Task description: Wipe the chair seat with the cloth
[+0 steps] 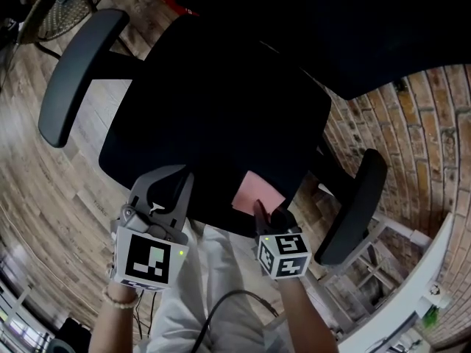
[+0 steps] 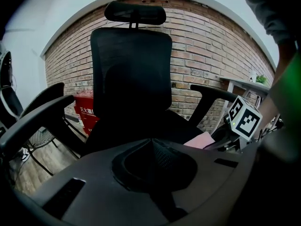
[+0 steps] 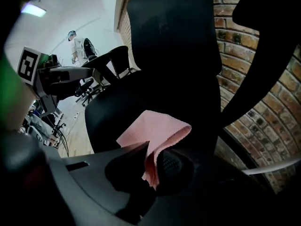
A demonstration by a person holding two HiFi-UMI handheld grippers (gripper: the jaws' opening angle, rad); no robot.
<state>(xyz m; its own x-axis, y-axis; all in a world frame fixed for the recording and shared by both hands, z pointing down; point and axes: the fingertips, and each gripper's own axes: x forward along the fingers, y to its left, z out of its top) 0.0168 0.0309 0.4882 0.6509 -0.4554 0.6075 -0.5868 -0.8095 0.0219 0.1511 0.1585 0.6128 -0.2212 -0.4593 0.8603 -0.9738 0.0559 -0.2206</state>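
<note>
The right tool (image 3: 150, 160) is clamped on one edge of the pink cloth (image 3: 153, 131), with the rest of the cloth spreading forward from the jaws and folding over itself. In the head view, this tool (image 1: 263, 210) sits at the near edge of the black chair seat (image 1: 213, 116), towards its right-hand side, and the cloth (image 1: 254, 193) lies at that same near edge, apparently resting on the seat or just over it. The whole seat stretches away ahead of the cloth towards the backrest (image 2: 130, 65), so a wiping stroke would likely run forward and to the left from where the cloth is. The left tool (image 1: 173, 186) hangs at the seat's near-left edge with its jaws brought together on nothing, beside the cloth and apart from it; the right tool is plainly the nearer one. The seat looks like dark fabric, probably with some drag against the cloth. Two armrests (image 1: 73, 72) flank the seat. Beyond the seat stands a brick wall (image 2: 211, 55), a wooden plank floor (image 1: 51, 175) lies beneath it, and a red box (image 2: 87, 116) sits behind it to the left.
</note>
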